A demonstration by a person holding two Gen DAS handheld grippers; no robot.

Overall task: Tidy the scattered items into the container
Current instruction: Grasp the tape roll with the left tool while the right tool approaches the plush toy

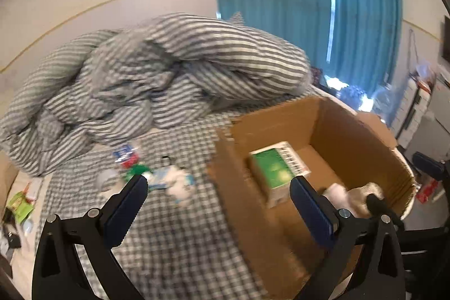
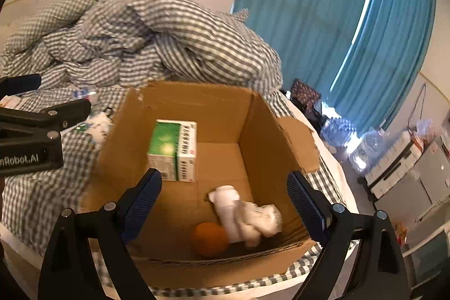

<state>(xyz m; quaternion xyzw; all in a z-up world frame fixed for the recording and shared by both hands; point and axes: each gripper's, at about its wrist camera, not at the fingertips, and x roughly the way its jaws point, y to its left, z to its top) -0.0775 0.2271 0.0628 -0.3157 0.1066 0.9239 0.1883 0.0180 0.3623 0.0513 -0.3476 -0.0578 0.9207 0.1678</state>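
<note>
An open cardboard box [image 1: 354, 128] [image 2: 197, 106] stands on the checked bed sheet. Inside it lie a green and white carton [image 1: 277, 167] [image 2: 171, 148], a white crumpled bundle [image 2: 244, 212] and an orange ball [image 2: 209, 239]. My right gripper [image 2: 224, 177] hangs open over the box, nothing between its fingers. My left gripper [image 1: 218, 183] is open and empty too, straddling the box's left wall. Left of the box, scattered on the sheet, are a white and blue packet [image 1: 180, 182], a blue and red packet [image 1: 126, 155] and a pale roll [image 1: 107, 179].
A bunched striped duvet [image 1: 168, 69] [image 2: 157, 33] fills the bed behind the box. Teal curtains [image 2: 323, 18] hang beyond. White drawers and bags [image 2: 399, 159] stand on the right by the bed. A green packet [image 1: 19, 204] lies past the bed's left edge.
</note>
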